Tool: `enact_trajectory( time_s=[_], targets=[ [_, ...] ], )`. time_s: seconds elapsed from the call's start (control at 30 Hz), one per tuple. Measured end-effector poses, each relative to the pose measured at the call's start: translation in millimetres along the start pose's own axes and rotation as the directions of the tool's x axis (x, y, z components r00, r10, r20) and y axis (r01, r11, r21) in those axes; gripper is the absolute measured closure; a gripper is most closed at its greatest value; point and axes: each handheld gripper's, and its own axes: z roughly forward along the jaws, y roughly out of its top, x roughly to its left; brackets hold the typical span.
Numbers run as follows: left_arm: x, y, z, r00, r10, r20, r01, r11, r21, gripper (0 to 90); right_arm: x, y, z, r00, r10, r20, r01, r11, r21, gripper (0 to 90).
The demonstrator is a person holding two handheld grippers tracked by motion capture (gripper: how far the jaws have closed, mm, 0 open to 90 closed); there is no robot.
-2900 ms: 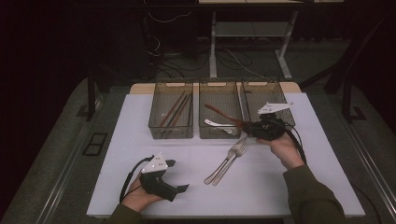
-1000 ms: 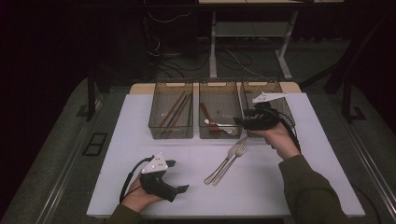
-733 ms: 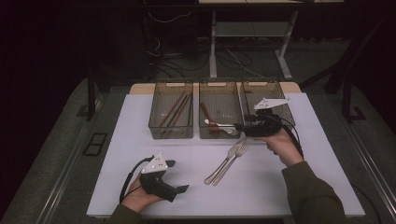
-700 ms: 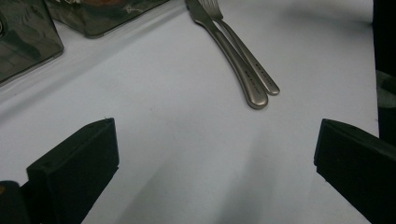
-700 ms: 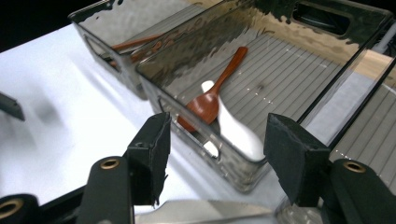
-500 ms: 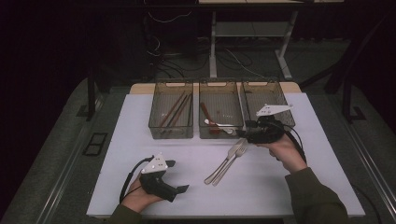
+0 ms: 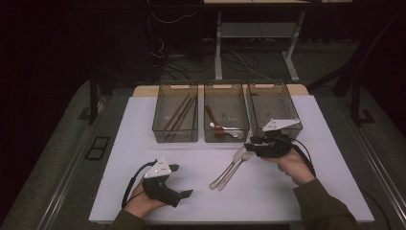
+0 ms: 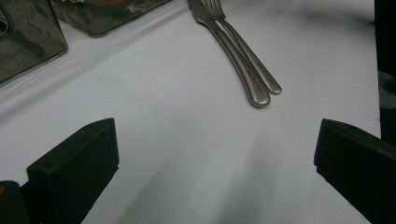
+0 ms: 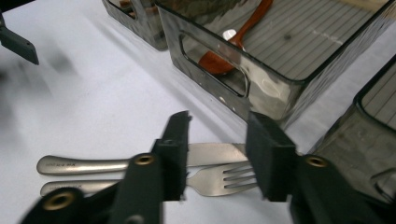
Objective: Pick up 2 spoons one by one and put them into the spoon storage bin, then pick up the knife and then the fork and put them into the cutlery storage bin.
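Ahead of the right gripper (image 9: pixel 215 161), passage is blocked by the near wall of the middle bin (image 9: pixel 243 100); the right bin (image 9: pixel 359 140) stands close at its right. Beneath its jaws lie the fork (image 9: pixel 219 179) and the knife (image 9: pixel 210 154). Open tabletop (image 8: pixel 177 140) is left around the left gripper (image 8: pixel 210 172).
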Motion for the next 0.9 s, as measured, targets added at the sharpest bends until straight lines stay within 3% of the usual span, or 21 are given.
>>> enact_trajectory(
  time_s=[0.33, 0.57, 0.9],
  targets=[
    [-1.1, 0.6, 1.4, 1.0000, 0.004, 0.002, -0.004, 1.0000, 0.004, 0.0, -6.2, -3.2, 15.4, 0.9996, 0.026, 0.014, -0.026, 0.9988, 0.040, 88.7],
    [-1.0, 0.6, 1.9, 1.0000, 0.006, 0.005, -0.006, 1.0000, 0.006, 0.0, -13.2, -3.7, 30.0, 0.9984, 0.044, 0.037, -0.047, 0.9959, 0.077, 89.3],
    [-0.8, 0.4, 1.9, 1.0000, 0.005, 0.005, -0.005, 1.0000, 0.006, 0.0, -19.5, -4.0, 43.8, 0.9957, 0.025, 0.090, -0.036, 0.9928, 0.114, 89.3]
  ],
)
